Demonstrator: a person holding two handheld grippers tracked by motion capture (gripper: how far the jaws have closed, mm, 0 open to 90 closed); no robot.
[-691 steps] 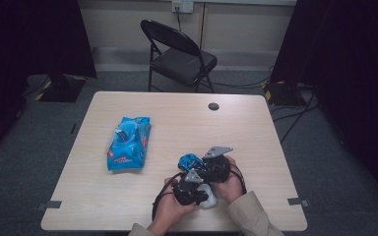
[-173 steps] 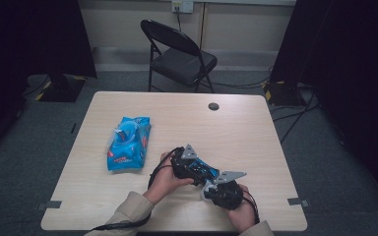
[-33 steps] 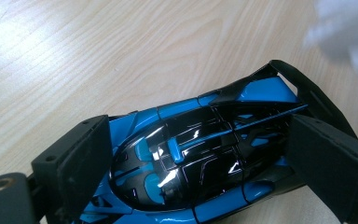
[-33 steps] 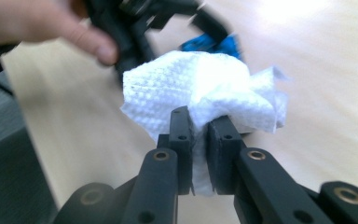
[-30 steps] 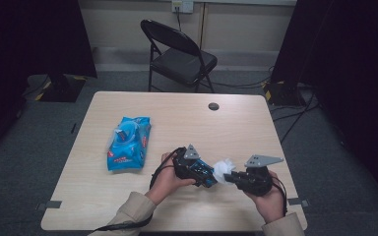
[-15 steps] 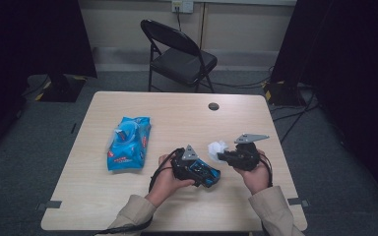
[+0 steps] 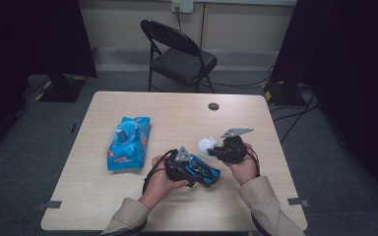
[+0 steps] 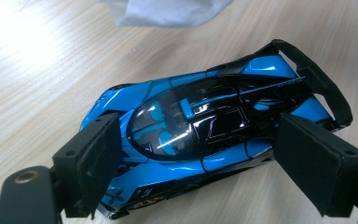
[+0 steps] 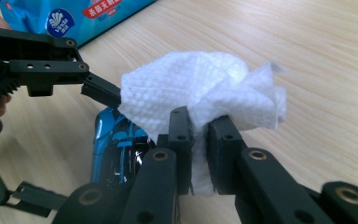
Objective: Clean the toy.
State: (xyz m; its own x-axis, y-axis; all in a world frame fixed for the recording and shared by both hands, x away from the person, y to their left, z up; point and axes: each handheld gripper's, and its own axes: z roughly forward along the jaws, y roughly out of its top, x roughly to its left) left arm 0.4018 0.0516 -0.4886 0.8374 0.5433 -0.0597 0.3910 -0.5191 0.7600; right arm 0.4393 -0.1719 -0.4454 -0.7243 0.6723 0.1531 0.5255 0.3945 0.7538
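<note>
A blue and black toy car (image 7: 207, 175) lies on the wooden table (image 7: 177, 118) near the front edge. My left gripper (image 7: 199, 172) straddles it. In the left gripper view the car (image 8: 191, 126) sits slantwise between the pads (image 8: 93, 163), which touch its nose and rear flank. The jaws have just been closing on it. My right gripper (image 7: 215, 149) is shut on a crumpled white wipe (image 7: 206, 144), held just beyond the car. In the right gripper view the wipe (image 9: 191, 88) bulges above the pinching jaws of the gripper (image 9: 198, 119), with the car (image 9: 114, 140) behind it.
A blue pack of wipes (image 7: 128, 142) lies on the table's left half and shows at the top of the right gripper view (image 9: 74, 14). A small black disc (image 7: 213, 106) sits near the far edge. A black folding chair (image 7: 182, 54) stands beyond the table.
My right gripper has carried the wipe leftward and away from the person, up to the car. The left hand and the car have stayed in place.
</note>
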